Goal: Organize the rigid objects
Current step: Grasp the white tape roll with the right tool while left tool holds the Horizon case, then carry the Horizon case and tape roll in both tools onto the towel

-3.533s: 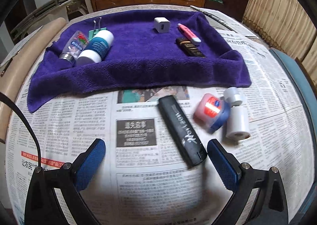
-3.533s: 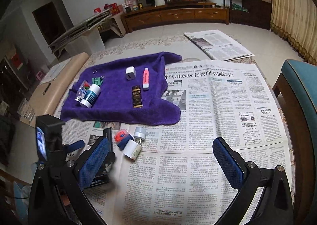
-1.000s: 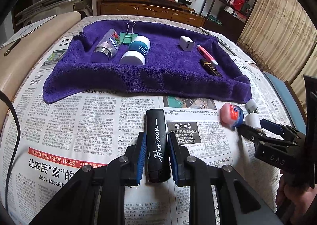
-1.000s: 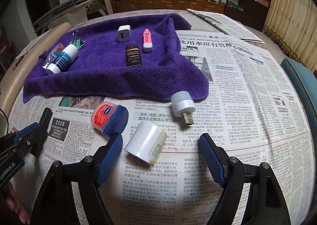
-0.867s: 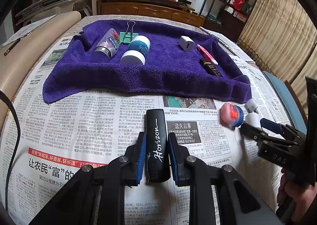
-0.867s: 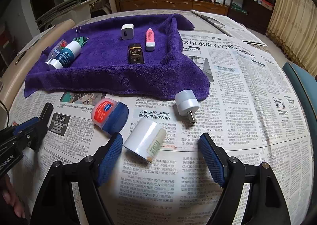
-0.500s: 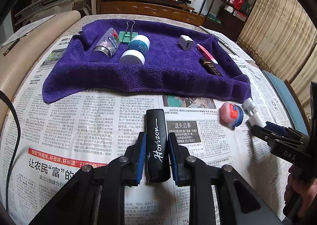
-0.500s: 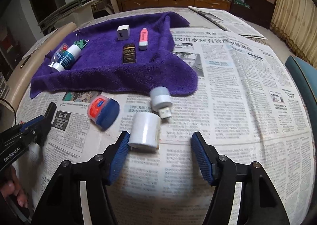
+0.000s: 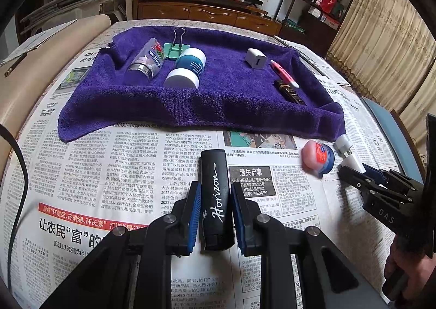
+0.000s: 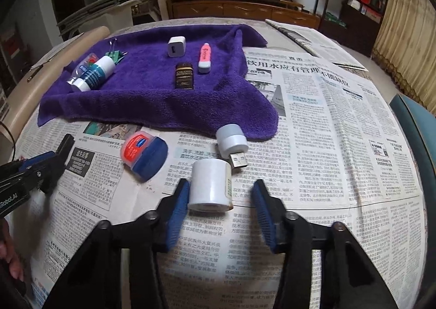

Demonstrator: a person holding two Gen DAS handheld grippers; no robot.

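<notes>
- Towel (image 9: 223, 96) holds six things already: a clear bottle (image 9: 147, 60), a green clip (image 9: 175, 47), a blue-and-white bottle (image 9: 186, 68), a white charger (image 9: 256, 58), a pink pen (image 9: 283, 73) and a dark bar (image 9: 290, 91). I judge those sorted.
- Four things are off it, on the newspaper (image 10: 340, 145), so by my count the job is over halfway.
- My left gripper (image 9: 215, 213) is pinched tight on the black Horizon case (image 9: 215, 194), which lies on the paper near the towel's front edge, not yet lifted.
- My right gripper (image 10: 220, 197) has just been closing round the white roll (image 10: 211, 186). One pad (image 10: 179, 200) touches its side; the other stands clear, so I have no grip yet.
- Left untouched: the red-lidded blue tin (image 10: 144, 152) and the USB light (image 10: 231, 141), both just beyond the roll, the light at the towel's corner.
- Remaining, as I judge it: finish the squeeze, carry case and roll to the towel, then fetch the tin and light.
</notes>
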